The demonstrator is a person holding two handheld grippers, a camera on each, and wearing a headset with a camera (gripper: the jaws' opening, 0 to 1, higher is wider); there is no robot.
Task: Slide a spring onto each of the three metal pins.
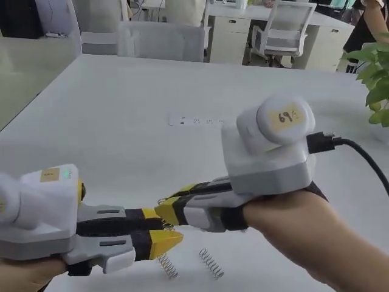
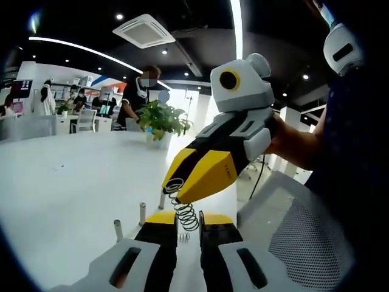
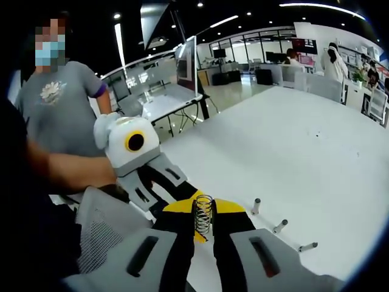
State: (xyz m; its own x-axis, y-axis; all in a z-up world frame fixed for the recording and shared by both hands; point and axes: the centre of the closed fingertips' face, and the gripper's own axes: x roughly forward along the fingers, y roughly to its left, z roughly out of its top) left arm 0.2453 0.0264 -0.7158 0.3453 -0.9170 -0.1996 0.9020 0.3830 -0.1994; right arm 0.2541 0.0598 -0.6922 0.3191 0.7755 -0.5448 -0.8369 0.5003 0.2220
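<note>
A small steel spring is pinched between my left gripper and my right gripper, which comes in from the right and holds its upper coil. Seen from the right gripper, the same spring stands upright between its tips. Both grippers are shut on it. Their tips meet low over the white table, left gripper against right gripper. Three short metal pins stand in a row on the table just beyond; these pins are bare. Two loose springs lie below the tips.
The white table stretches far ahead, with a flush socket strip at its middle. A green plant stands at the right edge. A black cable trails from the right gripper. Office chairs and people are beyond the table.
</note>
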